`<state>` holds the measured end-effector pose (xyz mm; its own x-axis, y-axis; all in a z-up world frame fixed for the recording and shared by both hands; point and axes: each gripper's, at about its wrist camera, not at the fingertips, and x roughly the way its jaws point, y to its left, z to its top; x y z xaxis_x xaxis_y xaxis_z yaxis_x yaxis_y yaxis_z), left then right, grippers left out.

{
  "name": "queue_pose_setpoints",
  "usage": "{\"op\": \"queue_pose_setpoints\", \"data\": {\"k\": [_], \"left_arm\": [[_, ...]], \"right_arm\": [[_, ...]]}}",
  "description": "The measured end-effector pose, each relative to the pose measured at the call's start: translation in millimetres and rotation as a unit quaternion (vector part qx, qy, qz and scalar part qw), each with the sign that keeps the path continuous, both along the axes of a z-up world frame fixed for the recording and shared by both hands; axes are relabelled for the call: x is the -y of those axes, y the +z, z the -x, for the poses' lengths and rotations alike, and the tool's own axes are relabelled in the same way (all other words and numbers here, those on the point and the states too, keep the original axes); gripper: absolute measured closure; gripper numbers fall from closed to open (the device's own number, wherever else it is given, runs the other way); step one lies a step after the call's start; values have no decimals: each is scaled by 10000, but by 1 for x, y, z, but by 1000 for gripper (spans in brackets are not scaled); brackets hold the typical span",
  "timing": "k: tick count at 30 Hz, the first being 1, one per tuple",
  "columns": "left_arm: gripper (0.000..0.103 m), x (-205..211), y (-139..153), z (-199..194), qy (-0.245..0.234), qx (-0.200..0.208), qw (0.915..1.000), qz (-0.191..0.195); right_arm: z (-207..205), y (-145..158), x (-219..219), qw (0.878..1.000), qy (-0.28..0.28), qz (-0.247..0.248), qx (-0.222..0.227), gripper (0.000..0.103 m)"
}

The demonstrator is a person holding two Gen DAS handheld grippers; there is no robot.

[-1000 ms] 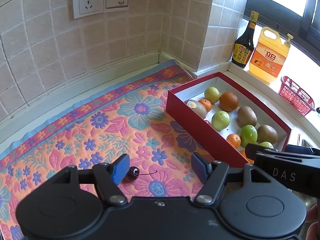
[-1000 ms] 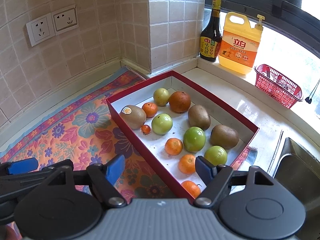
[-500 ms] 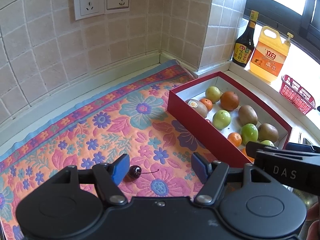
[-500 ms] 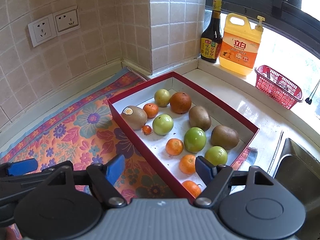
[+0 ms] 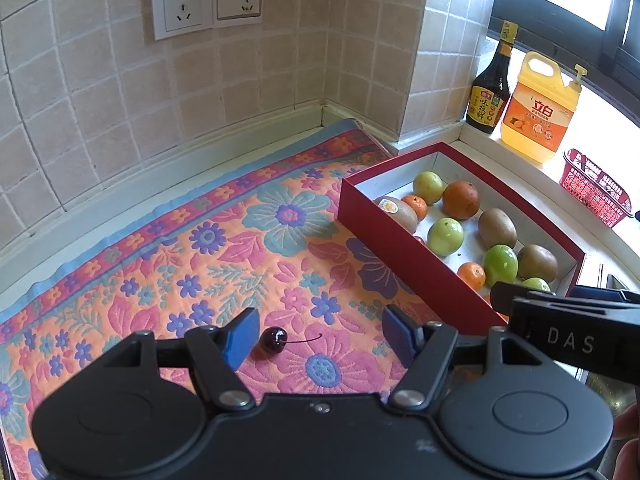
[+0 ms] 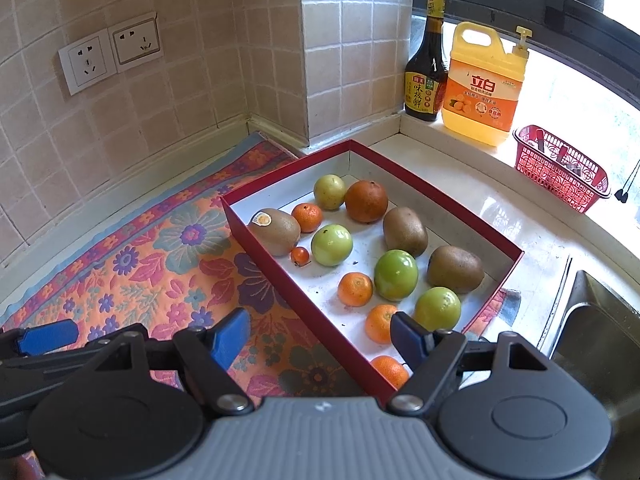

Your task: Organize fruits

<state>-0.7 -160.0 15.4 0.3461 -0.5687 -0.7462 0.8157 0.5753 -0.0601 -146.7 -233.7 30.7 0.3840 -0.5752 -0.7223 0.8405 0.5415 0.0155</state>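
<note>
Left wrist view: the cherry [image 5: 273,340] has slid closer to the wide-open, empty left gripper [image 5: 316,332], now just beside its left finger on the mat [image 5: 208,256]. Further right, the right gripper [image 6: 320,336], equally open and empty, hovers over the near edge of the box [image 6: 320,312], so the cherry grab looks imminent.

We saw the left gripper [image 5: 320,332] draw back from the cherry [image 5: 273,340], which slid toward mid-gap; the red box [image 6: 304,312] sat slightly farther off.
</note>
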Motion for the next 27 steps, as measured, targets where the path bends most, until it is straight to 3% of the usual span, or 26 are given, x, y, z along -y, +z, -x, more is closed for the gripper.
{"op": "queue_pose_setpoints", "data": {"k": [22, 24, 27], "left_arm": [[22, -3, 4, -4, 265, -2, 9996, 105], [22, -7, 5, -6, 398, 80, 9989, 251], [21, -5, 4, -10, 467, 225, 9985, 165]], "right_arm": [[-4, -2, 2, 9999, 103, -40, 2, 24], [-4, -3, 3, 9999, 96, -43, -2, 23], [-4, -3, 5, 10000, 83, -21, -8, 23]]}}
